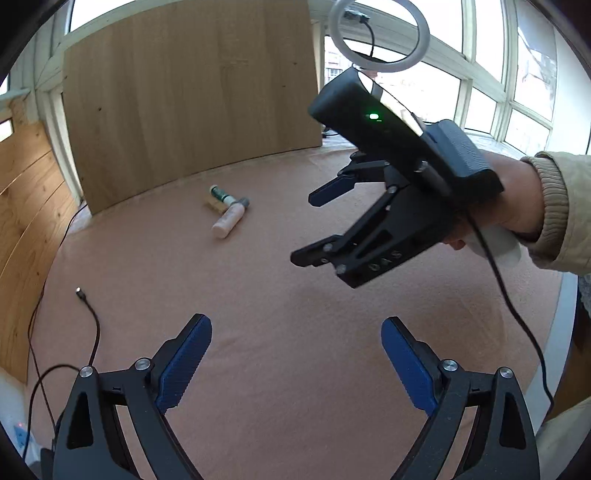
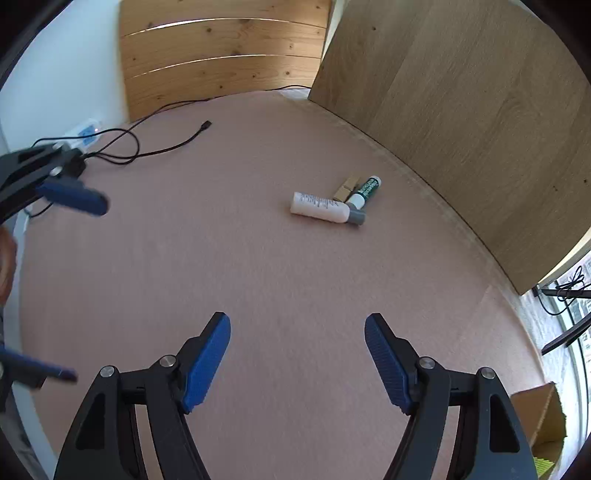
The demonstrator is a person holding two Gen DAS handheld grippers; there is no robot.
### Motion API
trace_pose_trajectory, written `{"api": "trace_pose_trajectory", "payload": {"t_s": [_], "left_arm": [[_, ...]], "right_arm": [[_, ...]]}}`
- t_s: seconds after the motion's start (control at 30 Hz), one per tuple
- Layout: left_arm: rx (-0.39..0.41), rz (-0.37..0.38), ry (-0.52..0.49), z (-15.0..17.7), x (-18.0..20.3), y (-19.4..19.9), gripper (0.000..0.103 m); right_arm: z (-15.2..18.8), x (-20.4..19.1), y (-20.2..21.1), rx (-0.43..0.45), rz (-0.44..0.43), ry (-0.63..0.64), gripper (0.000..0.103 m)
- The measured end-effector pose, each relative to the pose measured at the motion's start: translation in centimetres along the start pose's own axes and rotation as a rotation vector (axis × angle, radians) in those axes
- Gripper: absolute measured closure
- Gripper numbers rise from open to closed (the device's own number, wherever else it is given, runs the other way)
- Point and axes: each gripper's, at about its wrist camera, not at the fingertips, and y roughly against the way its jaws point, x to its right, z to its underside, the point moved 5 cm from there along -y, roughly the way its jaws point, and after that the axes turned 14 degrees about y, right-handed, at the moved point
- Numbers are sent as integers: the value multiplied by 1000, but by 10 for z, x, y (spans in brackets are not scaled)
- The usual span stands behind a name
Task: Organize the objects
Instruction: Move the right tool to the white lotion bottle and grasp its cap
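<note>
Three small objects lie together on the pink table cloth (image 1: 258, 332): a white bottle with a grey cap (image 1: 229, 220) (image 2: 325, 209), a green tube (image 1: 222, 194) (image 2: 365, 189) and a small tan block (image 1: 213, 205) (image 2: 345, 189). My left gripper (image 1: 296, 363) is open and empty, well short of them. My right gripper (image 2: 297, 358) is open and empty, also short of them; it shows in the left wrist view (image 1: 308, 229) held above the table, right of the objects. The left gripper shows in the right wrist view (image 2: 83, 288) at the far left.
A tall wooden board (image 1: 192, 99) (image 2: 461, 110) stands behind the objects. A black cable with a loose plug (image 1: 79, 292) (image 2: 205, 126) lies on the cloth at the left. A ring light (image 1: 378, 35) stands by the windows. A cardboard box (image 2: 543, 417) sits past the table's right edge.
</note>
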Motion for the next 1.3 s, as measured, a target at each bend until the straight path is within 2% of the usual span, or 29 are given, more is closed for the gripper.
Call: {"api": "trace_pose_trajectory", "payload": {"t_s": [0.23, 0.47, 0.63, 0.77, 0.9, 0.97, 1.0, 1.03, 1.17, 1.3], "left_arm": [[3, -5, 68, 22, -36, 16, 8], [2, 4, 84, 28, -47, 18, 8], [-3, -3, 98, 35, -43, 21, 7], [-2, -14, 101, 34, -43, 20, 7], [1, -22, 131, 28, -49, 16, 7], [0, -30, 140, 26, -52, 13, 7], [-2, -35, 141, 26, -52, 13, 7], [-2, -39, 144, 27, -53, 13, 7], [-3, -48, 156, 28, -56, 14, 7], [-10, -56, 170, 33, -57, 14, 7]], "right_arm": [[-32, 12, -50, -24, 20, -160, 32], [-42, 41, -68, 4, 12, -272, 30], [-53, 46, -71, 31, 0, -240, 30], [-58, 36, -72, 23, -62, -198, 30], [-70, -1, -58, 79, -172, -76, 29], [-75, -25, -53, 94, -277, 6, 29], [-77, -33, -50, 102, -285, 49, 30], [-77, -35, -46, 108, -252, 78, 30], [-67, -12, -38, 124, -181, 65, 30], [-56, 18, -50, 70, -105, 118, 30]]}}
